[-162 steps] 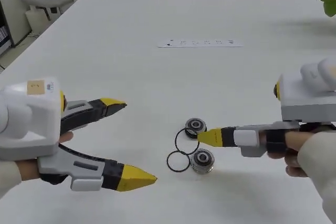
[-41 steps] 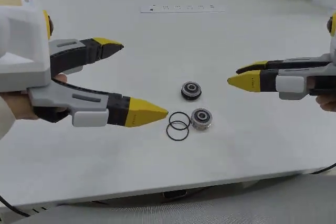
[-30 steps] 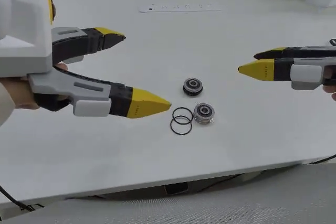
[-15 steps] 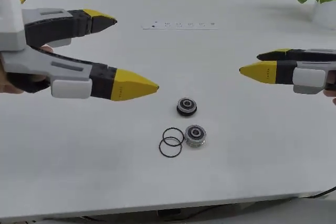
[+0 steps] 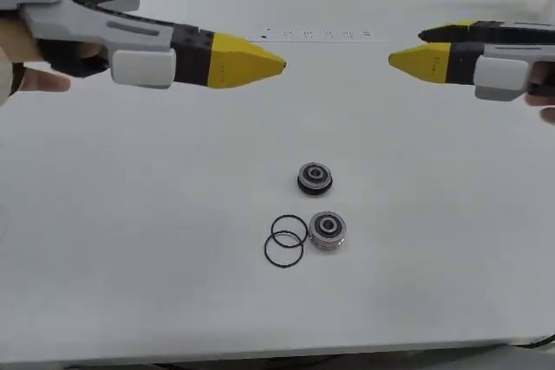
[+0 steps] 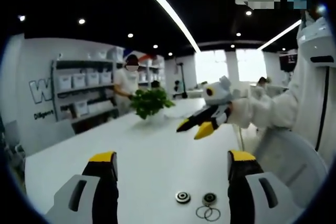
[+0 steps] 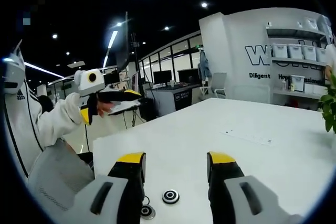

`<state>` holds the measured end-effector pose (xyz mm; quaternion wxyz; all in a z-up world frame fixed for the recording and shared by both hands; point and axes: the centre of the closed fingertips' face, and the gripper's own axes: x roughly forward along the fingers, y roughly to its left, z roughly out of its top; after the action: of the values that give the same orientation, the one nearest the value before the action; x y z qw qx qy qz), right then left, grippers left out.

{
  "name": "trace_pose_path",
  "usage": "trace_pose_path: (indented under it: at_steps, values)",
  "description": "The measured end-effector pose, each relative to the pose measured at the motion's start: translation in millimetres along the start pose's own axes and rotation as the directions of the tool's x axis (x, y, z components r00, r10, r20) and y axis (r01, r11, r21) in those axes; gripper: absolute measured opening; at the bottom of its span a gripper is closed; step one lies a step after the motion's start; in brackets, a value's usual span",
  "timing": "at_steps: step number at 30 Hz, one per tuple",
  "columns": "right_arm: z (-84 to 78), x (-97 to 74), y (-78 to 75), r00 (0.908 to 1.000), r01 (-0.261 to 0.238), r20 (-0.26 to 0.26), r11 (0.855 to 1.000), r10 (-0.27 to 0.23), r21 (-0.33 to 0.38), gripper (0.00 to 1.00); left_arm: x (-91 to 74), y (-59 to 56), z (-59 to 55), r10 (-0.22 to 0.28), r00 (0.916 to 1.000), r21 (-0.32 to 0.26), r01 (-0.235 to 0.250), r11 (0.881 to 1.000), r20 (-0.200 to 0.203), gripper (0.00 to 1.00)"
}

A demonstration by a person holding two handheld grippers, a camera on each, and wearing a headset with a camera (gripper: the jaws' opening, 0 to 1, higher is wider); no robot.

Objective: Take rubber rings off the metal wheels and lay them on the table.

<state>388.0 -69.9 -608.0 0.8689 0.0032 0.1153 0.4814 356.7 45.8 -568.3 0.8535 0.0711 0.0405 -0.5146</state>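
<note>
Two tongs, both parted and empty.
The left tongs (image 5: 247, 15) and right tongs (image 5: 406, 48) hover above the white desk (image 5: 130, 214); the dark-rimmed metal wheel (image 5: 314, 178) lies below, about midway between them, beside a bare silver wheel (image 5: 327, 230) and two black rubber rings (image 5: 285, 241).

Metal wheels: two counted, far wheel (image 5: 315, 178) at 12 o'clock of near wheel (image 5: 327, 230). Rubber rings (image 5: 289, 217): two counted (overlapping) at 9 o'clock of near wheel. Grippers: two counted, left gripper (image 5: 245, 15), right gripper (image 5: 406, 48).
</note>
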Motion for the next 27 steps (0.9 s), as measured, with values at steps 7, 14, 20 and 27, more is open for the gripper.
trace_pose_path:
  at_steps: [7, 14, 20, 27]
  values:
    - [-24.3, 22.0, -0.4, 0.9977, -0.053, -0.043, 0.999, 0.053, 0.001, 0.4, 26.8, 4.1, -19.6, -0.034, 0.9993, 0.017, 0.034, 0.999, -0.016, 0.85]
    - [-47.2, 34.2, -4.7, 0.995, -0.084, -0.053, 0.996, 0.085, 0.016, 0.36, 52.2, -2.7, -46.6, -0.063, 0.9975, -0.006, 0.063, 0.998, 0.033, 0.8]
    - [-84.9, 44.4, 0.6, 0.9825, -0.133, -0.128, 0.991, 0.136, 0.03, 0.31, 71.9, -9.8, -72.2, -0.083, 0.9965, -0.038, 0.083, 0.996, -0.011, 0.69]
    - [-117.8, 51.1, 3.1, 0.9654, -0.144, -0.216, 0.989, 0.146, 0.028, 0.29, 92.2, -16.2, -109.8, -0.081, 0.994, -0.033, 0.079, 0.996, -0.074, 0.62]
